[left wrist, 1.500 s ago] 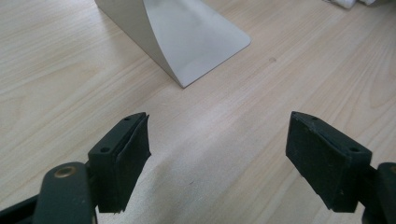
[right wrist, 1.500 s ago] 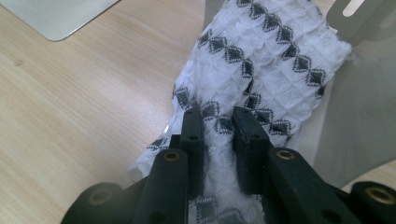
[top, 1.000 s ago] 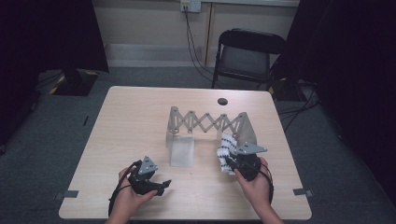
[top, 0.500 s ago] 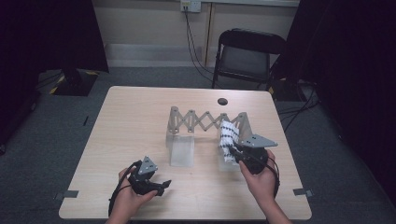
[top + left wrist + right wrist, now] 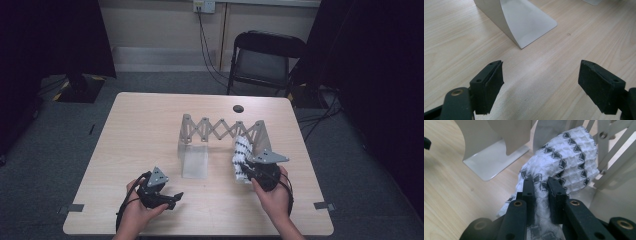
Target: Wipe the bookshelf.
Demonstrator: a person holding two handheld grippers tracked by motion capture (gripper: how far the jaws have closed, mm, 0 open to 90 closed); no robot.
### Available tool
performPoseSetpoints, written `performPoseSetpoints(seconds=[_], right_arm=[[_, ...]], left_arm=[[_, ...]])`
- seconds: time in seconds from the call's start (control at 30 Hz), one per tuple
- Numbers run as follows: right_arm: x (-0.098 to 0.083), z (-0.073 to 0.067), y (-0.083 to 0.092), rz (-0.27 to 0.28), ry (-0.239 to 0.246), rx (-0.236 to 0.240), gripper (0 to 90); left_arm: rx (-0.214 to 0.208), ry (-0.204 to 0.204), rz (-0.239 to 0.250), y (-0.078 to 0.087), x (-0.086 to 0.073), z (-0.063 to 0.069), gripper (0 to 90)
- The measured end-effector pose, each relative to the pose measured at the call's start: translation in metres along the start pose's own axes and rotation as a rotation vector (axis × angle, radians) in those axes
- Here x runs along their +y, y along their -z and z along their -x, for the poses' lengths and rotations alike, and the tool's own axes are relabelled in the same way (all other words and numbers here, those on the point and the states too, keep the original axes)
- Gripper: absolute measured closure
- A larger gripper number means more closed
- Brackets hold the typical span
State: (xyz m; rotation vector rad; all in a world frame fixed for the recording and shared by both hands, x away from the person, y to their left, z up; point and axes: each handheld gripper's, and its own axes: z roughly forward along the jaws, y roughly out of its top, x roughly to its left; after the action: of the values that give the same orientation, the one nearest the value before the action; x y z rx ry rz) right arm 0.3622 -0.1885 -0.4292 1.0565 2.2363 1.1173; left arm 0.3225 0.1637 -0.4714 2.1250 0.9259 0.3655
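A white cloth with black diamond marks [image 5: 241, 156] [image 5: 564, 162] is draped up against the right end of a pale expanding scissor rack [image 5: 222, 130]. My right gripper [image 5: 248, 172] [image 5: 540, 186] is shut on a fold of this cloth, close in front of the rack's right foot. The rack's left foot plate [image 5: 195, 161] [image 5: 524, 20] lies flat on the table. Near the table's front edge, my left gripper [image 5: 175, 197] [image 5: 540, 85] rests with its jaws wide open and bare wood between them, the foot plate just ahead of it.
The wooden table [image 5: 145, 130] has a small dark round hole [image 5: 238, 108] at its back right. A black folding chair [image 5: 265, 57] stands behind the table. Tape marks sit on the floor at the front corners.
My right gripper has carried the cloth forward and a little right, up toward the rack's right end. The left gripper has not moved.
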Motion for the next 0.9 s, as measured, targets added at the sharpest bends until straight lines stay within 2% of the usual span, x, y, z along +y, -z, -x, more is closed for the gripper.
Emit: performPoseSetpoints(seconds=[0.3,0.5,0.57,0.73,0.8,0.9], right_arm=[[-0.022,-0.005,-0.021,-0.07,0.003,0.018,77.8],[-0.036,-0.003,-0.031,-0.109,-0.009,-0.008,74.9],[-0.038,-0.002,-0.031,-0.108,-0.016,-0.036,67.3],[-0.038,-0.003,-0.029,-0.087,-0.033,-0.057,45.6],[-0.037,-0.004,-0.03,-0.092,-0.037,-0.072,41.0],[-0.041,-0.004,-0.036,-0.115,-0.042,-0.07,36.5]], left_arm=[[0.002,-0.004,-0.003,0.0,0.0,0.0,19.9],[0.002,0.0,-0.001,0.001,0.0,0.0,20.0],[0.003,-0.001,-0.002,0.001,0.0,0.0,20.1],[0.003,-0.007,-0.009,0.001,0.0,0.0,20.2],[0.002,-0.006,-0.008,0.0,0.0,0.001,20.2],[-0.002,-0.009,-0.01,-0.001,0.0,0.002,20.3]])
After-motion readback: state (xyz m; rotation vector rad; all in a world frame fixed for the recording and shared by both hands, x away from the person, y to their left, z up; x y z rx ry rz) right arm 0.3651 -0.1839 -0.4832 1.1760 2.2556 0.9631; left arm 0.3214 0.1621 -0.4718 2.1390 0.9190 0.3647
